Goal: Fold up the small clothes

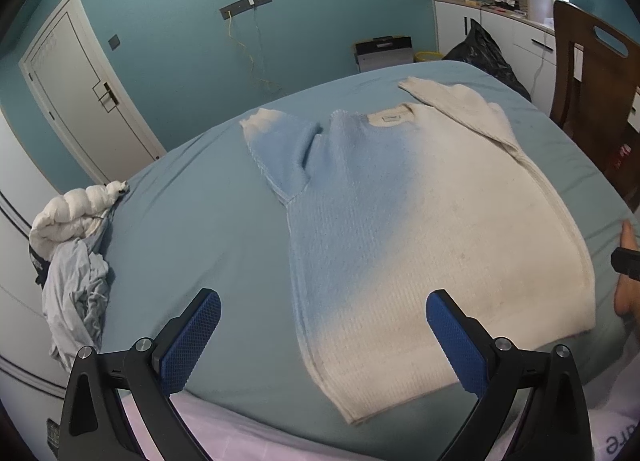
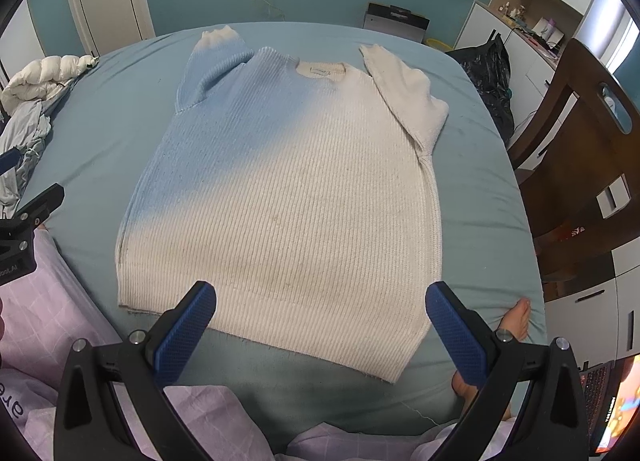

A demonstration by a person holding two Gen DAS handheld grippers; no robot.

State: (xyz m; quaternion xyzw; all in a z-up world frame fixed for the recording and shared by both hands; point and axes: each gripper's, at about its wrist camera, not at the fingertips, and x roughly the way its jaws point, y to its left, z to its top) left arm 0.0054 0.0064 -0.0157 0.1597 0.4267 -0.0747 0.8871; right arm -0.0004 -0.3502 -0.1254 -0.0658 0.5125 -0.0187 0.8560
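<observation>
Sweater (image 2: 280, 189): ribbed knit, blue fading to cream; spread flat in the middle of the frame on the bed (image 2: 480, 189); collar toward the top, hem toward the bottom; both sleeves folded inward near the upper corners
Left gripper (image 1: 323, 337): fingers (image 1: 191, 341) spread wide, holding nothing; above the hem at lower centre of the left wrist view
Right gripper (image 2: 321, 335): fingers (image 2: 456, 337) spread wide, holding nothing; over the hem at lower centre of the right wrist view
Crumpled clothes (image 1: 76, 293): heaped at the left edge of the bed, beside a white puffy jacket (image 1: 72, 217)
Chair (image 2: 580, 149): dark wood, right of the frame
Foot (image 2: 516, 321): bare, lower right, on the bed
</observation>
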